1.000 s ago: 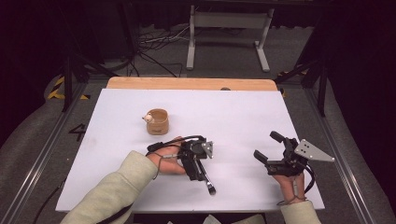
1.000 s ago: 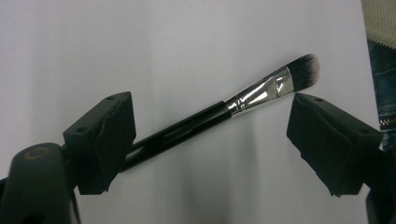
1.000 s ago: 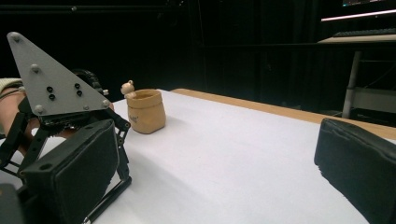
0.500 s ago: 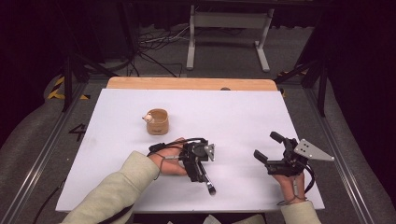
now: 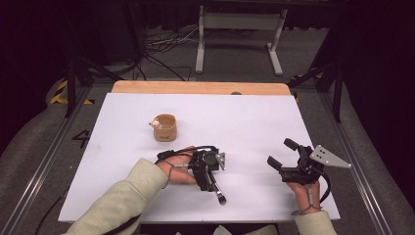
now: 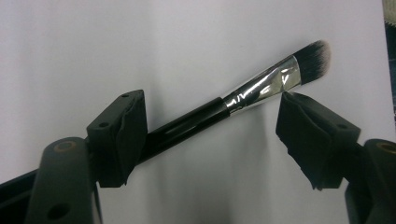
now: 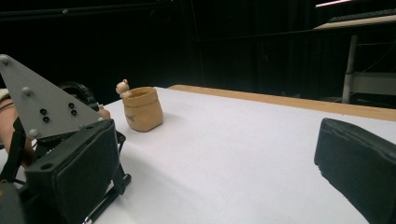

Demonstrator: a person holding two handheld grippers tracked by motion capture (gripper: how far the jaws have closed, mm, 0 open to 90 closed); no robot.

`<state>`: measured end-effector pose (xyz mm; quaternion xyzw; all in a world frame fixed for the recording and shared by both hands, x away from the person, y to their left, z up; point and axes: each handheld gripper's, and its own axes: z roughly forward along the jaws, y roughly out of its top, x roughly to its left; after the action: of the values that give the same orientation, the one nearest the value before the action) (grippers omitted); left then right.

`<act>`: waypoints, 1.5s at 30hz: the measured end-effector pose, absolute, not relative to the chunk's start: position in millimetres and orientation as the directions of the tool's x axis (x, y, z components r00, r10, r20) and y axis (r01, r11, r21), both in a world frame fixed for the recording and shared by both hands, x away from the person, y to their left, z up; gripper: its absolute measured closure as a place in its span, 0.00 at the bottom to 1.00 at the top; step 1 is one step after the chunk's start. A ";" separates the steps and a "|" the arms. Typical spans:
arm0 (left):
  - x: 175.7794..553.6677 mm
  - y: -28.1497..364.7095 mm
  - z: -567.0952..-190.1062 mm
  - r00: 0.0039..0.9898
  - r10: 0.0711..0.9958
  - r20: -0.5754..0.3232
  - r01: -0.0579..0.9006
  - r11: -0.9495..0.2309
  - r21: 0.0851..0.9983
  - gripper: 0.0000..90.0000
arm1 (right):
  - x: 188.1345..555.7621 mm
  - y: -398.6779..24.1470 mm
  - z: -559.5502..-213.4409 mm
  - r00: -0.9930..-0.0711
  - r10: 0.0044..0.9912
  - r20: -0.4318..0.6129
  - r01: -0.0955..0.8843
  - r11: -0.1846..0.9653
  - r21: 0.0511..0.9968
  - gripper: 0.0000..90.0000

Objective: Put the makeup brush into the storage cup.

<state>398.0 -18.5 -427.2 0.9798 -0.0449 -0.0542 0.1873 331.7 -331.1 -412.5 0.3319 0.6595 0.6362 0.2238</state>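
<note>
— What is seen at the left tongs (image 5: pixel 211 182)?
— A makeup brush (image 6: pixel 243 95) is straddled on the white desk (image 5: pixel 244 122), the jaws having just been closing, pads not yet pressing it.
— And the right tongs (image 5: pixel 280 152)?
— Held open, nothing between them.

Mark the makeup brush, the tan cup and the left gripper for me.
makeup brush (image 6: pixel 261 86), left gripper view, on the silver ferrule.
tan cup (image 5: pixel 165 128), high view, on its outer wall.
left gripper (image 6: pixel 210 123), left gripper view, midway between its open jaws, brush between them.
</note>
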 end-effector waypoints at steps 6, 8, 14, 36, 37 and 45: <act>398.8 -18.0 -428.0 0.989 -0.115 -0.091 -0.075 -0.931 0.357 0.35 | 333.2 -330.0 -414.0 -0.686 0.712 0.151 0.177 -0.038 0.983 0.01; 397.7 -18.4 -429.0 0.990 -0.113 -0.084 -0.078 -0.939 0.335 0.39 | 333.4 -329.8 -414.1 -0.688 0.709 0.154 0.180 -0.039 0.983 0.01; 395.4 -17.8 -426.8 0.992 -0.113 -0.064 -0.087 -0.945 0.316 0.55 | 334.6 -330.0 -415.9 -0.681 0.713 0.169 0.195 -0.046 0.980 0.01; 389.9 -10.8 -413.1 0.990 -0.132 -0.052 -0.108 -0.938 0.331 0.88 | 334.3 -324.0 -416.8 -0.691 0.708 0.142 0.206 0.005 0.978 0.02; 390.3 -9.7 -409.8 0.989 -0.138 -0.045 -0.115 -0.934 0.337 0.88 | 334.2 -323.7 -416.8 -0.693 0.708 0.138 0.204 0.009 0.979 0.02; 389.1 0.6 -383.7 0.992 -0.125 -0.007 -0.109 -0.893 0.436 0.88 | 332.7 -320.3 -416.6 -0.685 0.725 0.073 0.170 0.062 0.984 0.01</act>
<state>389.1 0.6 -383.7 0.9728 -0.0602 -0.0176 0.2229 332.7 -320.3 -416.6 0.3237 0.6913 0.6037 0.2301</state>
